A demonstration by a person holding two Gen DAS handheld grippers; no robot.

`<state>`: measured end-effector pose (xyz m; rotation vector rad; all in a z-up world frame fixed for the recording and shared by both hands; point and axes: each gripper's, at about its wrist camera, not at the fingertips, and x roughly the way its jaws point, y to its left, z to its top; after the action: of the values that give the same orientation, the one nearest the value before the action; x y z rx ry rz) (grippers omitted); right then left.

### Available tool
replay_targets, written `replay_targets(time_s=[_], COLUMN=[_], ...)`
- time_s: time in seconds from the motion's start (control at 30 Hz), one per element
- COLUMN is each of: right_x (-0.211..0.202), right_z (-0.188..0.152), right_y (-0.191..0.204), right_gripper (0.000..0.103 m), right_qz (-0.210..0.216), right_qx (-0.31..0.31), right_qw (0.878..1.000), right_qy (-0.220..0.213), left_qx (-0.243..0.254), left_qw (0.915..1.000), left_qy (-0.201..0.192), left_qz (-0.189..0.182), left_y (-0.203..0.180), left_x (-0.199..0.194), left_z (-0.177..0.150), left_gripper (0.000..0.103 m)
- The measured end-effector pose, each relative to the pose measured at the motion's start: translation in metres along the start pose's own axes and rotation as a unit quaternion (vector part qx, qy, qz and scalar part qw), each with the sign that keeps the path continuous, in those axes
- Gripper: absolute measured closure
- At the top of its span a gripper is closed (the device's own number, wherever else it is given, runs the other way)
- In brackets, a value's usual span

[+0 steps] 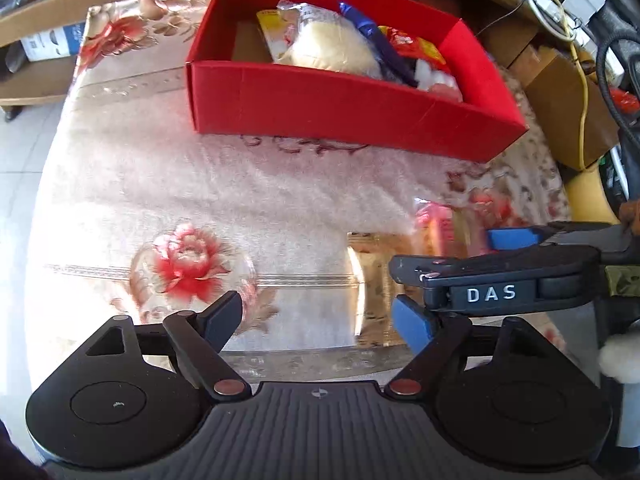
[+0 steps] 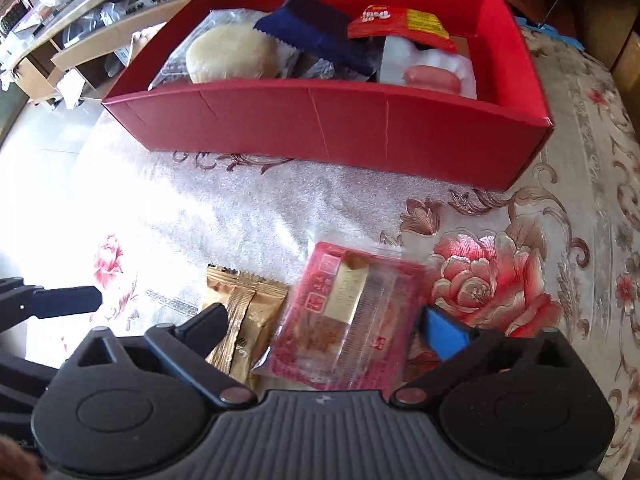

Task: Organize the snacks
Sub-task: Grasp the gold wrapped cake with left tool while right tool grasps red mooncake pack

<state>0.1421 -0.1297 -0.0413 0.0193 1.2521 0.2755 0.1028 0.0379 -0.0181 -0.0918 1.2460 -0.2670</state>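
A shallow red cardboard box (image 2: pixel 328 128) is seen standing on a table covered by a pale cloth printed with red flowers (image 2: pixel 496 280), and several snacks have already been laid in it: a round pale pastry in clear wrap (image 2: pixel 230 58), a dark blue foil packet (image 2: pixel 316 32), a red and yellow packet (image 2: pixel 400 24) and a pink sausage in white wrapping (image 2: pixel 432 76). Two snacks are left outside the box, on the cloth near its front wall: a red and clear plastic packet (image 2: pixel 352 316) and, just beside it and partly under its edge, a gold foil packet (image 2: pixel 244 320). The right gripper (image 2: pixel 328 328) is held with its jaws spread wide on either side of the red and clear packet, which is not pressed by the pads. The left gripper (image 1: pixel 320 320) is likewise held open and empty over the cloth. The task is judged more than half done, with two packets left to be boxed.
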Motion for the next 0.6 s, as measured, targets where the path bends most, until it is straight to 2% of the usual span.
replay_targets(time_s=[0.17, 0.33, 0.4, 0.43, 0.47, 0.5, 0.6], right_x=[0.003, -0.001, -0.007, -0.010, -0.013, -0.016, -0.022], right_z=[0.006, 0.000, -0.006, -0.010, -0.012, -0.014, -0.022], right_y=[0.003, -0.006, -0.007, -0.007, -0.009, -0.013, -0.024], right_gripper=[0.002, 0.005, 0.021, 0.039, 0.045, 0.051, 0.052], right_qz=[-0.004, 0.015, -0.002, -0.018, -0.029, -0.028, -0.038], right_qx=[0.008, 0.010, -0.004, -0.014, -0.017, -0.013, -0.012], right_qw=[1.000, 1.000, 1.000, 0.999, 0.999, 0.999, 0.999], right_qy=[-0.003, -0.023, -0.029, -0.030, -0.030, -0.027, -0.020], left_qx=[-0.016, -0.014, -0.013, -0.013, -0.013, -0.012, -0.011], left_qw=[0.9998, 0.9998, 0.9998, 0.9998, 0.9998, 0.9998, 0.9996], left_qy=[0.003, 0.002, 0.002, 0.001, 0.001, 0.001, 0.001], left_qz=[-0.012, -0.013, -0.013, -0.014, -0.015, -0.017, -0.025], left_y=[0.007, 0.002, 0.002, 0.001, 0.000, -0.001, -0.006], left_x=[0.000, 0.000, -0.001, -0.001, 0.000, 0.000, 0.001], left_z=[0.000, 0.001, 0.002, 0.002, 0.002, 0.002, 0.002], left_gripper=[0.015, 0.015, 0.014, 0.014, 0.014, 0.014, 0.013])
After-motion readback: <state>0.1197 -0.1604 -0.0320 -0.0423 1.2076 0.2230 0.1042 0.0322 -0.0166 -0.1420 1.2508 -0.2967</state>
